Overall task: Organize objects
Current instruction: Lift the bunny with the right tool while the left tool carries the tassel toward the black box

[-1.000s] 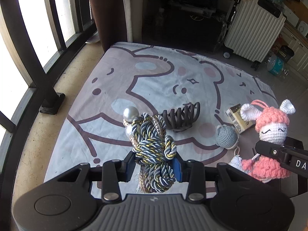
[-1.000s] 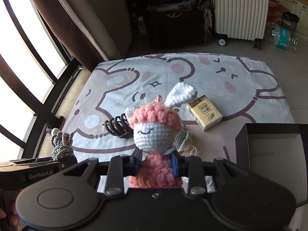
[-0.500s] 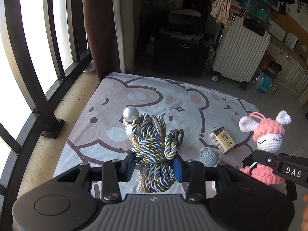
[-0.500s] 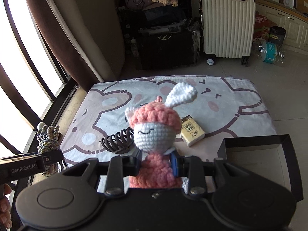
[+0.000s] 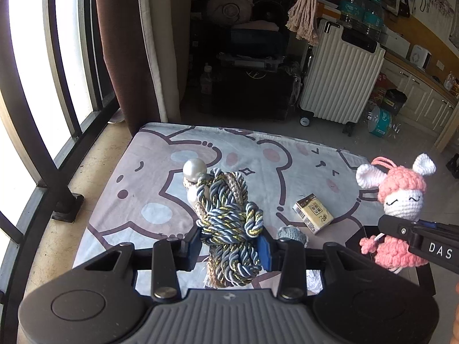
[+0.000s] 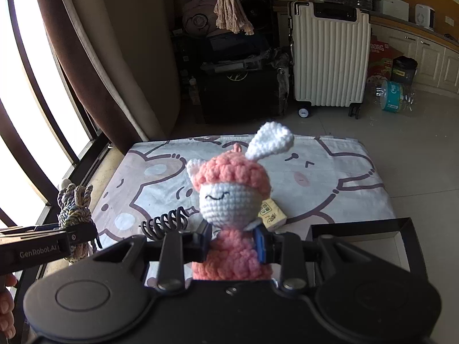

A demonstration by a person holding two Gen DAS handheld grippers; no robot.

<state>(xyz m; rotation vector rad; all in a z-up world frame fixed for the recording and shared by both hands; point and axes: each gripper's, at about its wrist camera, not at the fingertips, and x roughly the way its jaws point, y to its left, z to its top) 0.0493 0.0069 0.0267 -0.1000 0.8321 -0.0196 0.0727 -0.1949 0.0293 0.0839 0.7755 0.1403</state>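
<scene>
Both grippers rose, clamping rope bundle (image 5: pixel 229 226) and bunny (image 6: pixel 232 200), hiding hair claw (image 6: pixel 165 223).

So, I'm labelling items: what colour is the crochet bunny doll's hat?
Pink, on the white-faced crochet bunny doll; the right wrist view shows it best.

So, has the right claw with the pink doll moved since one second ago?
Yes. The right claw has risen and pulled back: the patterned mat and black box look farther away, below the doll.
</scene>
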